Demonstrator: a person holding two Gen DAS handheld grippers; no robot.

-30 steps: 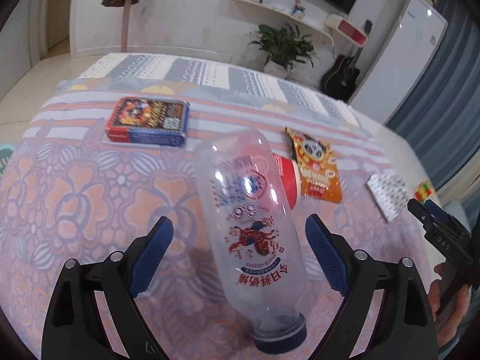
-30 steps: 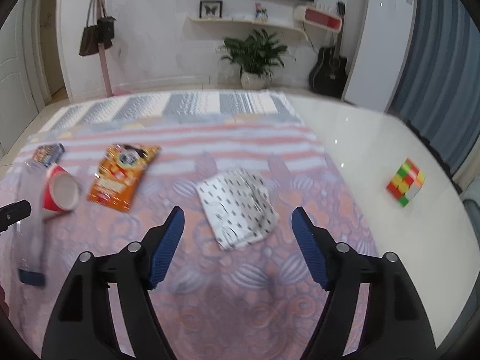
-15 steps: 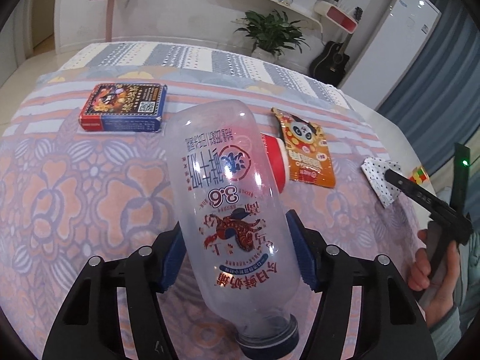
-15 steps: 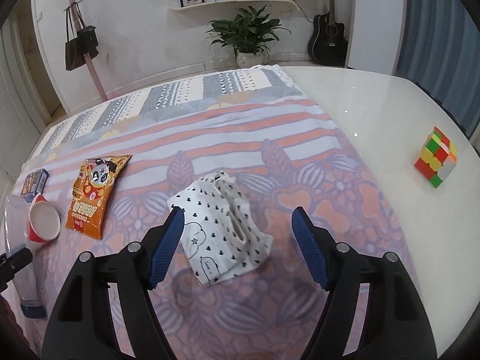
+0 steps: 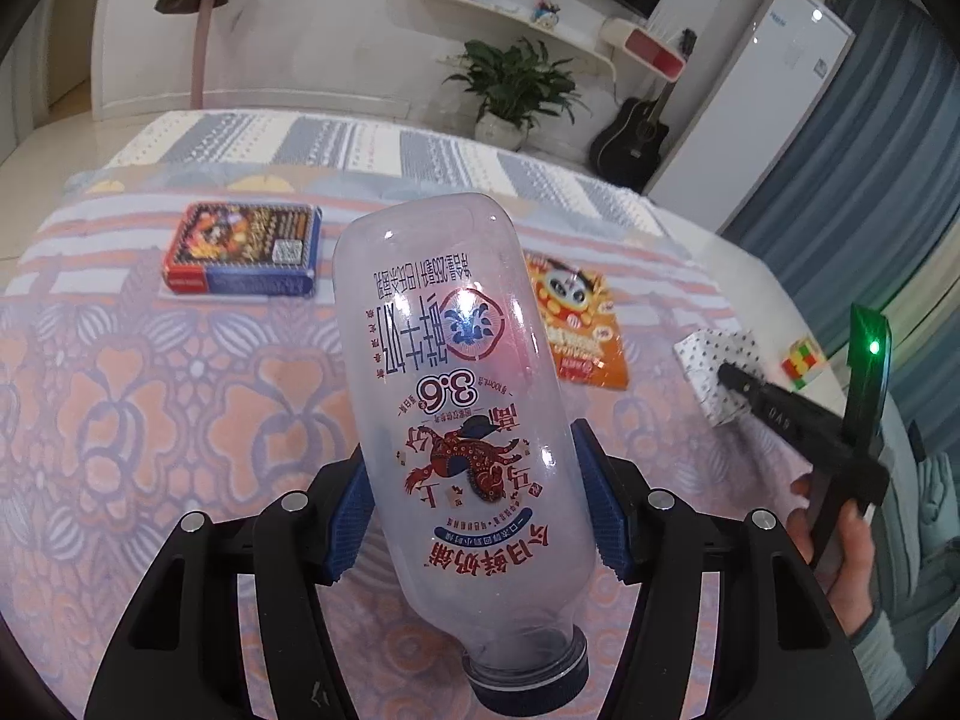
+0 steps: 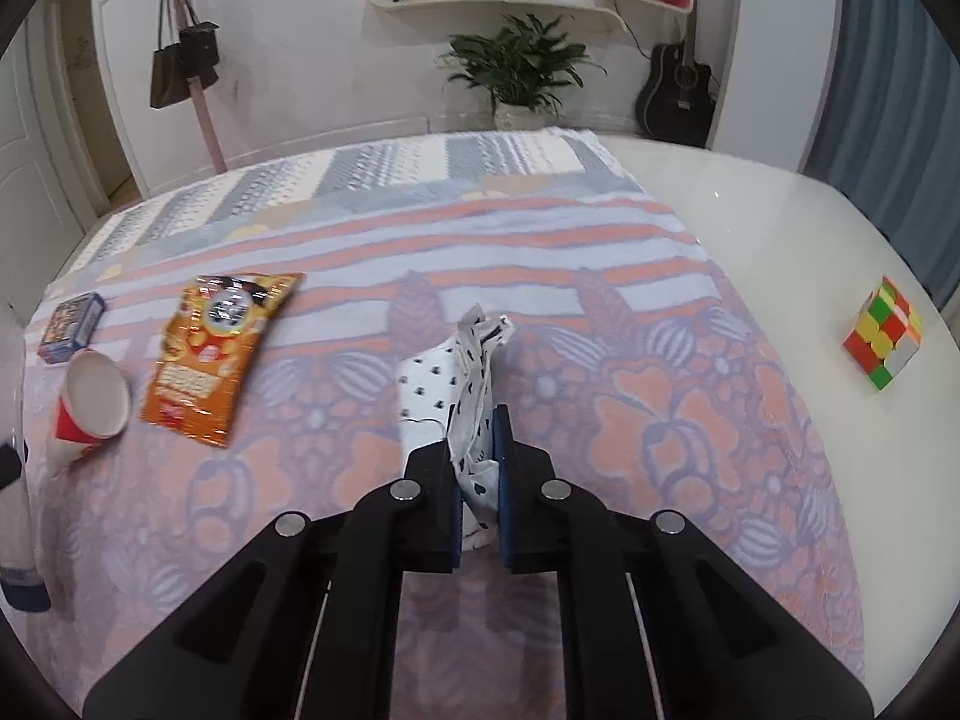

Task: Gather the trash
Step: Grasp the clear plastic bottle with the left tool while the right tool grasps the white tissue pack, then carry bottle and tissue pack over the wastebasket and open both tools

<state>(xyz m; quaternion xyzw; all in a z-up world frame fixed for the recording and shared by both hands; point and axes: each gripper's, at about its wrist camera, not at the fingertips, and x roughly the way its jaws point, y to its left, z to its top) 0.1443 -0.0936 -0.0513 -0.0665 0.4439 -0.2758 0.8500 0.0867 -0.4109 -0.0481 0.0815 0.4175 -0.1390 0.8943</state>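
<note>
On the floral tablecloth [image 6: 690, 420], leftward: left gripper [image 5: 474, 516] closing on the empty milk bottle [image 5: 462, 396] at mid-body; light, slick, will dent. Rightward: right gripper [image 6: 477, 480] pinches the spotted paper bag [image 6: 456, 384], limp and crushable.

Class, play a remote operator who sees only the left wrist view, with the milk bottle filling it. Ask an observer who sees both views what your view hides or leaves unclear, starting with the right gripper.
Operator: Is the right gripper holding anything?
Observer: Yes, its jaws are shut on the spotted white bag, which is pinched into a ridge.
Operator: Is anything hidden behind my bottle?
Observer: A red paper cup lies on its side, mouth open, just left of the orange snack packet.
Operator: How many faces of the cube show?
Observer: Three, on the bare white tabletop, clear of the cloth.
</note>
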